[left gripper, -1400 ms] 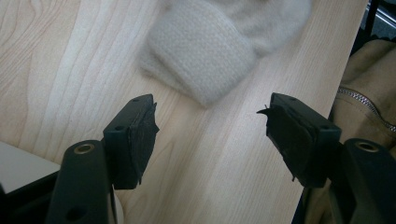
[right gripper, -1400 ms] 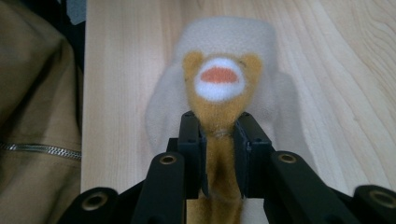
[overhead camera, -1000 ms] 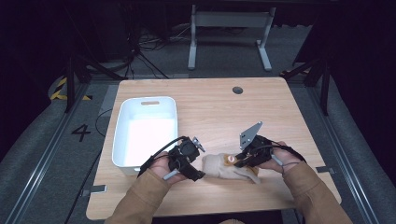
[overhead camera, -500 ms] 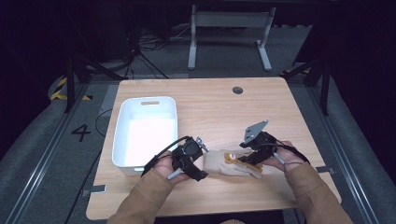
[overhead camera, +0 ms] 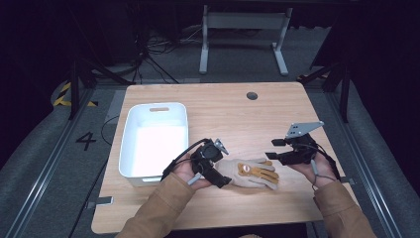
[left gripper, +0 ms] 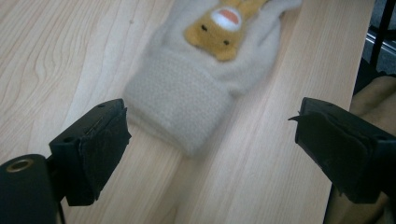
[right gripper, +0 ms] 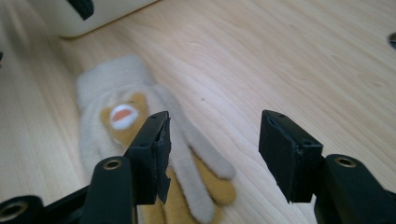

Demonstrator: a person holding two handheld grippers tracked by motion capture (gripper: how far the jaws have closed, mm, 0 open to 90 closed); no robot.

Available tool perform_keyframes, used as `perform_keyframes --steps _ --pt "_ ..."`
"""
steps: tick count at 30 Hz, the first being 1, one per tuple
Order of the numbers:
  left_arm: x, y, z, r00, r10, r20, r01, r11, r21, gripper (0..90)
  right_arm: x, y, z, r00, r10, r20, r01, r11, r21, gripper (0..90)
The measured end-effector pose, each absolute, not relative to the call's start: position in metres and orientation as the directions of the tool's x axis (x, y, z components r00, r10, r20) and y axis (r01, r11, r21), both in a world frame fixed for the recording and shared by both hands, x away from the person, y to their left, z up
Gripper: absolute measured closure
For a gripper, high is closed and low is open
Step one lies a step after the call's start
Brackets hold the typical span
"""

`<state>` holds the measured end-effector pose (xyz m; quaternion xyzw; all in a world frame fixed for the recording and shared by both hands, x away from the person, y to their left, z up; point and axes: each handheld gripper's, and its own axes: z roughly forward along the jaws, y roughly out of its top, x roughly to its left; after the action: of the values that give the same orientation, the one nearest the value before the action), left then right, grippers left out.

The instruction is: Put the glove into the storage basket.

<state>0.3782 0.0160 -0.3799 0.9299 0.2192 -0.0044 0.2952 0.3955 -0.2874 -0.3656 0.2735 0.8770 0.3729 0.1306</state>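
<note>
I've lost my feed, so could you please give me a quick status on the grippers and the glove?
Left gripper open at cuff. Right gripper open, off fingers. Glove flat on table, unheld. Nothing in the way.

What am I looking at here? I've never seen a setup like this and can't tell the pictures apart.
A person sits at a wooden table and holds a hand-held gripper, a black two-jaw clamp, in each hand. The high view looks down from above: the left gripper is at the left, the right gripper at the right. The other two pictures come from small cameras riding on the grippers, looking along their own black jaws.

On the table lie a cream glove with an orange animal face and, to its left, an empty white tub.

Nothing is held. Both grippers have just been opening; their jaws stand apart. The glove's cuff lies ahead of the left jaws, its fingers beside the right ones.
</note>
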Motion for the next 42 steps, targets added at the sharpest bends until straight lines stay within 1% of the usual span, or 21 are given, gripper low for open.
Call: perform_keyframes --steps 6,9,11,14,18,28,32,36,40,42 --pt "0.383 0.012 -0.380 0.908 0.399 -0.130 0.396 -0.711 0.582 10.5 0.394 -0.307 -0.366 -0.738 0.675 0.002 0.434 0.472 0.767 44.0" --pt "0.384 0.011 -0.381 0.909 0.398 -0.119 0.387 -0.705 0.595 10.5 0.394 -0.314 -0.369 -0.690 0.724 -0.007 0.459 0.445 0.769 43.9" --pt "0.385 0.010 -0.382 0.909 0.400 -0.117 0.386 -0.702 0.598 10.5 0.396 -0.318 -0.371 -0.667 0.745 0.004 0.481 0.427 0.766 43.9" --pt "0.385 0.008 -0.385 0.907 0.407 -0.107 0.385 -0.699 0.602 9.9 0.398 -0.321 -0.375 -0.658 0.753 0.010 0.495 0.422 0.760 44.0" --pt "0.388 0.003 -0.391 0.906 0.407 -0.112 0.388 -0.696 0.604 0.0 0.399 -0.323 -0.376 -0.655 0.755 0.017 0.502 0.419 0.757 44.1" --pt "0.388 -0.010 -0.402 0.923 0.370 -0.108 0.355 -0.707 0.611 0.1 0.396 -0.329 -0.376 -0.646 0.763 0.022 0.504 0.405 0.763 44.2" --pt "0.387 -0.018 -0.408 0.929 0.355 -0.100 0.343 -0.731 0.590 0.0 0.394 -0.333 -0.375 -0.645 0.763 0.026 0.503 0.398 0.767 44.2" --pt "0.389 -0.024 -0.414 0.926 0.369 -0.086 0.348 -0.740 0.576 0.0 0.391 -0.335 -0.375 -0.648 0.761 0.030 0.497 0.393 0.773 44.2" --pt "0.393 -0.029 -0.421 0.923 0.373 -0.097 0.362 -0.753 0.549 0.0 0.391 -0.337 -0.376 -0.633 0.773 0.037 0.519 0.388 0.762 44.0" --pt "0.395 -0.031 -0.424 0.924 0.371 -0.093 0.358 -0.752 0.553 0.0 0.390 -0.338 -0.376 -0.628 0.778 0.036 0.521 0.385 0.762 44.0"
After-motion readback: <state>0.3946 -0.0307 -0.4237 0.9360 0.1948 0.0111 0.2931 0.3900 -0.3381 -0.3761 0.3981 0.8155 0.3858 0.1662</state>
